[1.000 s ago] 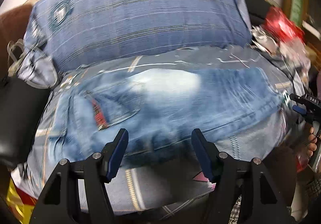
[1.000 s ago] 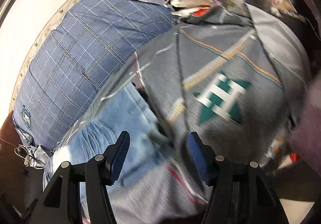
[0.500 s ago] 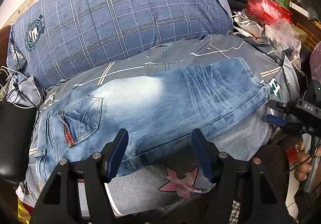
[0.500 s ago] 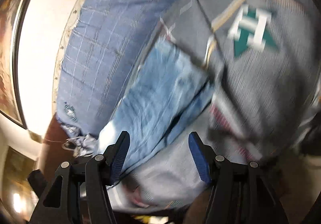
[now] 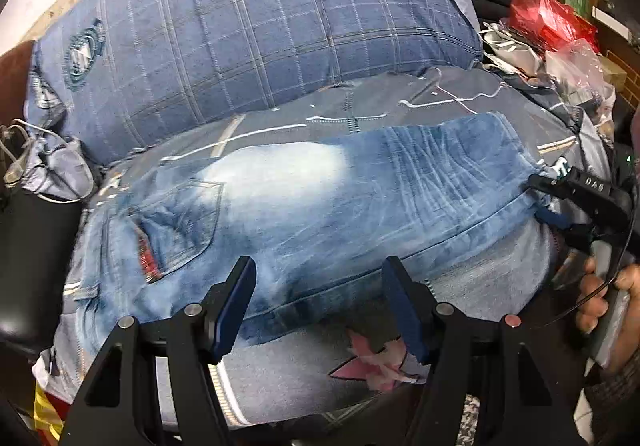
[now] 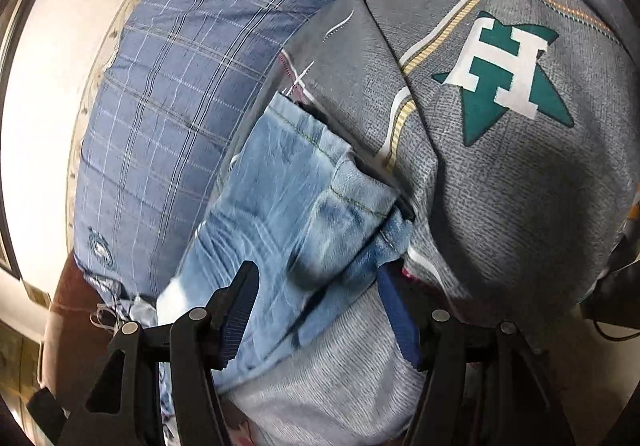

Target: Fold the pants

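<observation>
- Left wrist view: the left gripper hovers with its jaws apart and nothing between the pads; the lower edge of the jeans lies just ahead of and below the fingertips.
- The jeans lie folded lengthwise on the grey patterned bedspread, back pocket ahead to the left of the left gripper, leg hems ahead to the right.
- At those hems, far right of the left gripper, sits the right gripper, held by a hand.
- Beyond the jeans, a blue checked pillow rests against the wall; a red plastic bag sits far ahead to the right.
- Right wrist view: the right gripper has its jaws apart, with the stacked leg hems of the jeans lying in the gap between the fingers; whether the pads touch the denim I cannot tell.
- A green star with a white H is printed on the bedspread ahead to the right of it.
</observation>
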Tool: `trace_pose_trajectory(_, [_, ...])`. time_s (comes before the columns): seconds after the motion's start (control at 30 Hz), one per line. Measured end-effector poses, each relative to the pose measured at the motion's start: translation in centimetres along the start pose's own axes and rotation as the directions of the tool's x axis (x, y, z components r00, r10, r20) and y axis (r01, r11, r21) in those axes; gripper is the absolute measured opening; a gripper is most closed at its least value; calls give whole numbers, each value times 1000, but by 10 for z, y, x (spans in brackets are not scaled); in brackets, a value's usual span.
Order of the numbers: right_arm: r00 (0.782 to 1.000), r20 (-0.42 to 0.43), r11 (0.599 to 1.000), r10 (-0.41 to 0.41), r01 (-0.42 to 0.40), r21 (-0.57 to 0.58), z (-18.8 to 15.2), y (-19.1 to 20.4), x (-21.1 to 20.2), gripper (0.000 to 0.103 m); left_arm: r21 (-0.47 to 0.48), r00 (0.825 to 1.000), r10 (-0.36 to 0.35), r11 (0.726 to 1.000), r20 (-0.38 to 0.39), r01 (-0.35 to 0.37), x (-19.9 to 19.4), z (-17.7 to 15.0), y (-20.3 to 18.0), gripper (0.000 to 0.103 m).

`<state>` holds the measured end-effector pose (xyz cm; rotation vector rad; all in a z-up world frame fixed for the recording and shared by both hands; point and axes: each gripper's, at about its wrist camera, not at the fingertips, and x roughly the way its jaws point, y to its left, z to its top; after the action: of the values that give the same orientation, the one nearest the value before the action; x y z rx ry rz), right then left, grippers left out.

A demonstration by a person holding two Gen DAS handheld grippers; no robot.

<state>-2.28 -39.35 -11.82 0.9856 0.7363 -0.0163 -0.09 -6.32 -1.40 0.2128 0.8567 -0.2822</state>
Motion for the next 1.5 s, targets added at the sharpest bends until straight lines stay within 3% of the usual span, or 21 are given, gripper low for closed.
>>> trace_pose_trajectory(0.2, [998, 49, 999, 36, -36, 8, -7, -8, 0, 67, 90, 993, -118, 989, -25, 120, 24, 61, -33, 65])
trace_pose_trajectory(0.37, [995, 63, 996, 83, -85, 30, -2, -19, 0, 68, 216, 967, -240, 943, -82, 252, 68, 124, -98, 65])
trace_pose_trajectory(0.43, [991, 68, 992, 115, -119, 50, 0, -23, 0, 67, 264, 952, -280, 915, -124, 303, 92, 145, -130, 65])
trace_pose_trajectory(0.6, [987, 64, 988, 147, -150, 43, 0, -26, 0, 68, 279, 881, -381, 846, -282, 455, 164, 182, -204, 65])
trace_pose_trajectory(0.77, [984, 58, 984, 169, -171, 41, 0, -27, -1, 68, 310, 849, -387, 808, -361, 500, 209, 186, -247, 65])
trace_pose_trajectory(0.8, [983, 58, 983, 174, -176, 44, 0, -28, -1, 68, 332, 846, -375, 799, -378, 502, 214, 182, -254, 65])
trace_pose_trajectory(0.87, [982, 59, 982, 177, -180, 53, 0, -28, 0, 68, 434, 879, -312, 778, -361, 455, 212, 172, -266, 65])
trace_pose_trajectory(0.9, [982, 59, 982, 178, -181, 58, 0, -28, 1, 68, 473, 893, -281, 770, -351, 428, 211, 169, -269, 59])
trace_pose_trajectory(0.93, [983, 59, 982, 176, -179, 59, -1, -29, 2, 67, 503, 908, -252, 767, -336, 399, 208, 167, -272, 47])
trace_pose_trajectory(0.97, [983, 59, 983, 172, -176, 59, 0, -29, 2, 66, 503, 905, -256, 764, -340, 405, 205, 166, -271, 42])
trace_pose_trajectory(1.0, [984, 60, 984, 166, -169, 58, 0, -28, 3, 58, 491, 903, -259, 770, -344, 408, 203, 168, -269, 30])
trace_pose_trajectory(1.03, [986, 54, 985, 157, -160, 57, 0, -27, 3, 41, 476, 899, -271, 775, -343, 415, 201, 170, -265, 26])
trace_pose_trajectory(1.1, [989, 55, 989, 139, -141, 37, -3, -20, 2, 21, 434, 893, -307, 790, -330, 433, 193, 174, -254, 24])
trace_pose_trajectory(1.3, [990, 131, 979, 55, -27, -203, -20, 27, -17, 16, 344, 886, -397, 818, -241, 461, 152, 180, -218, 23])
trace_pose_trajectory(1.5, [993, 90, 936, 82, -46, -350, -29, 77, -25, 16, 177, 868, -482, 850, -122, 497, 116, 191, -141, 22])
